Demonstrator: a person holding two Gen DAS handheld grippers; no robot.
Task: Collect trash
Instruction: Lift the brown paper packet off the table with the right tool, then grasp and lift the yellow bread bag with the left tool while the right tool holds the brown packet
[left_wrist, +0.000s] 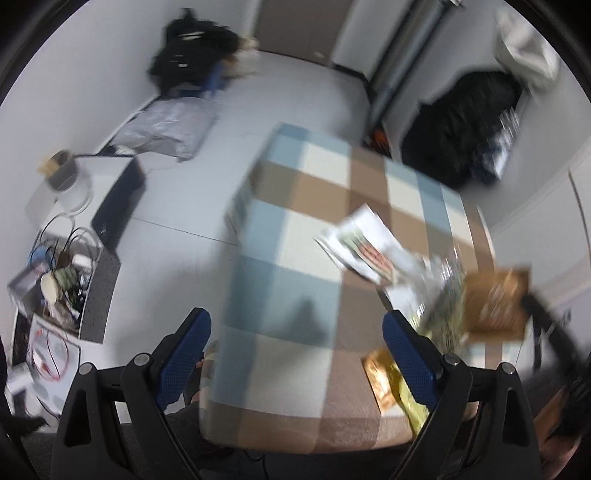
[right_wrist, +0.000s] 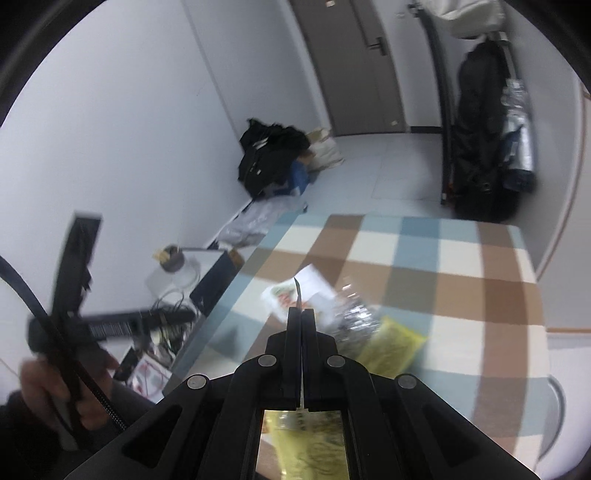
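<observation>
My left gripper (left_wrist: 295, 354) hangs open above a blue, white and brown checked rug (left_wrist: 280, 229), with nothing between its blue pads (left_wrist: 188, 354). Trash lies on the rug to its right: a white printed wrapper (left_wrist: 365, 243), a silver foil wrapper (left_wrist: 439, 295) and a yellow wrapper (left_wrist: 406, 398). My right gripper (right_wrist: 301, 312) is shut on a thin flat piece of trash (right_wrist: 297, 291), seen edge-on between its fingers. In the left wrist view a blurred brown flat piece (left_wrist: 495, 302) sits at the right gripper's black tip (left_wrist: 546, 325). The right wrist view also shows the white wrapper (right_wrist: 295, 291), the foil (right_wrist: 354, 317) and the yellow wrapper (right_wrist: 391, 347).
A person's hand (right_wrist: 55, 387) holds the left gripper at the lower left. Along the left wall stand a low white table with a jar (left_wrist: 74, 184), a box of cables (left_wrist: 59, 273), a grey plastic bag (left_wrist: 166, 125) and a black bag (right_wrist: 269, 155). A dark coat (right_wrist: 480, 147) hangs beside the door.
</observation>
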